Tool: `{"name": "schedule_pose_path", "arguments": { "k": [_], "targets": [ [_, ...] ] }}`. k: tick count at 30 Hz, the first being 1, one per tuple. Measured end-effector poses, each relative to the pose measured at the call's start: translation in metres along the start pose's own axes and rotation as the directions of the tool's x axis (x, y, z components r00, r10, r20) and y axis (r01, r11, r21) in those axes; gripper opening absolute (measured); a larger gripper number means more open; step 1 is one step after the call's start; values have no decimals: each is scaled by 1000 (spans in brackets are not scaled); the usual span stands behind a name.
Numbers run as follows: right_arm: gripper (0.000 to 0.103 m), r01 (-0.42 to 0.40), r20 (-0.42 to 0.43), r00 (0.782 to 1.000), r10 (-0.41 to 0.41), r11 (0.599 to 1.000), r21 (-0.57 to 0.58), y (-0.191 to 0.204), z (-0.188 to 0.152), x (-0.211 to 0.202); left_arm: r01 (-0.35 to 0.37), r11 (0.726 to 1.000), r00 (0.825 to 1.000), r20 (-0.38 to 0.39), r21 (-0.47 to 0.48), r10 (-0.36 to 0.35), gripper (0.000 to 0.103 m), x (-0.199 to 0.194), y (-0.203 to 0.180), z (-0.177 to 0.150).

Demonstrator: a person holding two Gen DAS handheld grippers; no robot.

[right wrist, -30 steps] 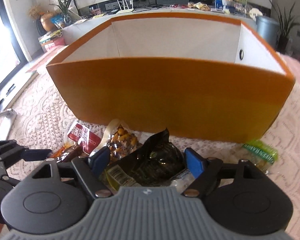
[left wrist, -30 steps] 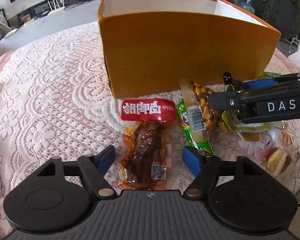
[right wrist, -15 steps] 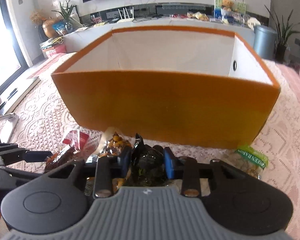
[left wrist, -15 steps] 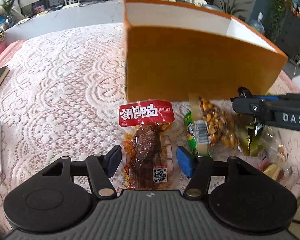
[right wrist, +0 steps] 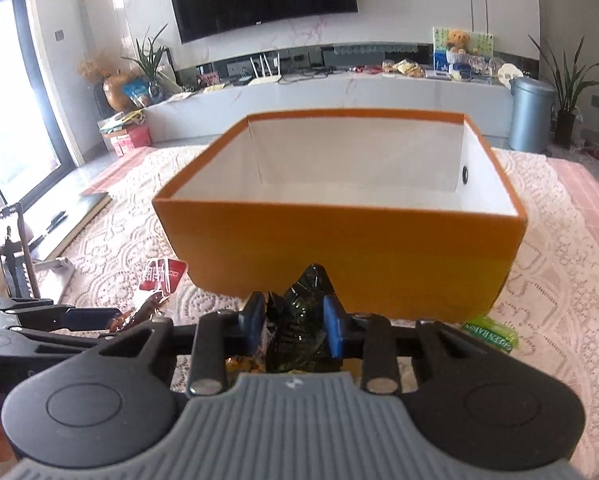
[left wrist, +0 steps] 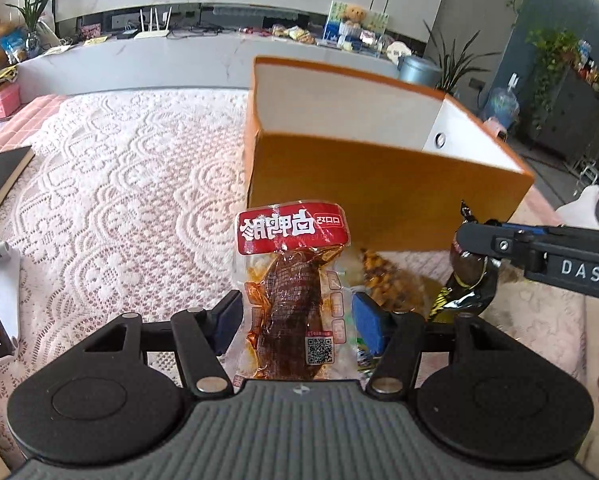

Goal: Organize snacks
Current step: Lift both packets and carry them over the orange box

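Both snacks have just left the lace-covered counter (left wrist: 119, 200). The left gripper (left wrist: 295, 320) clamps the red-labelled meat packet (left wrist: 295, 280); the right gripper (right wrist: 293, 326), jaws closing, pinches the dark wrapper (right wrist: 299, 320). The orange box (right wrist: 339, 248) (still empty) waits at twelve o'clock.

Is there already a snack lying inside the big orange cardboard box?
No, in the right wrist view the orange cardboard box shows only bare white walls and floor where its inside is visible.
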State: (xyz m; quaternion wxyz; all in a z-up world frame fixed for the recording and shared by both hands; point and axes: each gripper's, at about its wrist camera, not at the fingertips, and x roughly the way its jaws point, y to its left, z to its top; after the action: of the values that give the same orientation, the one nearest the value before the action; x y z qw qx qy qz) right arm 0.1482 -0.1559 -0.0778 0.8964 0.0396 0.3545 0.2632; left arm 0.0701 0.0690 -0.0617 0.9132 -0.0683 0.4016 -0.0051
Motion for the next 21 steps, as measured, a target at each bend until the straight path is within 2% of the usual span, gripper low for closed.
{"name": "schedule_pose_path", "arguments": {
  "k": [10, 21],
  "targets": [
    [28, -3, 66, 998, 1, 1000, 20, -6, 6, -33, 44, 999, 996, 71, 26, -46, 69, -22, -20, 15],
    [27, 26, 168, 985, -22, 1000, -17, -13, 32, -69, 28, 992, 985, 165, 126, -48, 69, -35, -49, 58]
  ]
}}
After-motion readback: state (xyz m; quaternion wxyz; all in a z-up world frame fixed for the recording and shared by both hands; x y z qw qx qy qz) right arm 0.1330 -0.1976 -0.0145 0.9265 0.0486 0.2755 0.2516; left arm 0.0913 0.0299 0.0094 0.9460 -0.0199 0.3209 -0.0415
